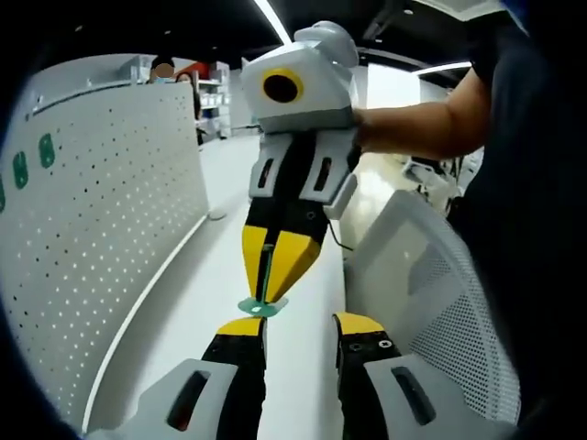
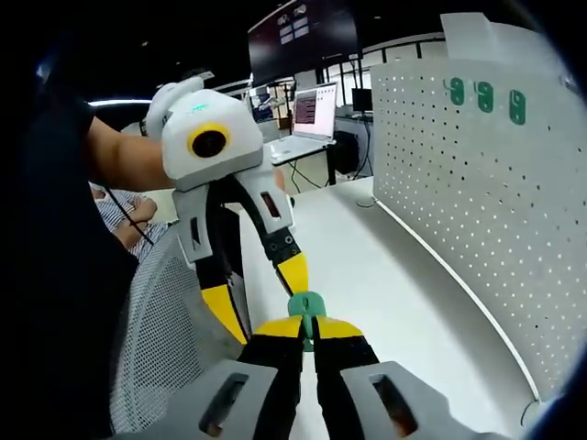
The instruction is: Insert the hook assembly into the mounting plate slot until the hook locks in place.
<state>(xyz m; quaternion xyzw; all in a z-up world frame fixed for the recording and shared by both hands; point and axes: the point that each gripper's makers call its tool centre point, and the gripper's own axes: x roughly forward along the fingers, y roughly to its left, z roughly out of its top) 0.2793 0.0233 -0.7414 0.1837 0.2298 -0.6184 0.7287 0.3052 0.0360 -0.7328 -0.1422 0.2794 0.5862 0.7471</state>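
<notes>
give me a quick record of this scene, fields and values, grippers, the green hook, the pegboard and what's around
right gripper: jaws shut on the green hook
left gripper: jaws open, holding nothing, facing the right gripper across the hook
green hook: held above the white table, not in the board
pegboard: white, upright along the table's edge
mounted hooks: three green ones near the board's top
mesh chair back: white, beside the table
background: laptop open on a desk

Right yellow-tipped black two-jaw gripper [image 2: 307, 327] clamped shut, tips meeting; seen from the left view [image 1: 272, 275], pointing nearward, held by a bare forearm [image 1: 417, 124]. Left yellow-tipped black gripper [image 1: 303, 325] spread apart; in the right view [image 2: 261, 298], jaws splayed.
</notes>
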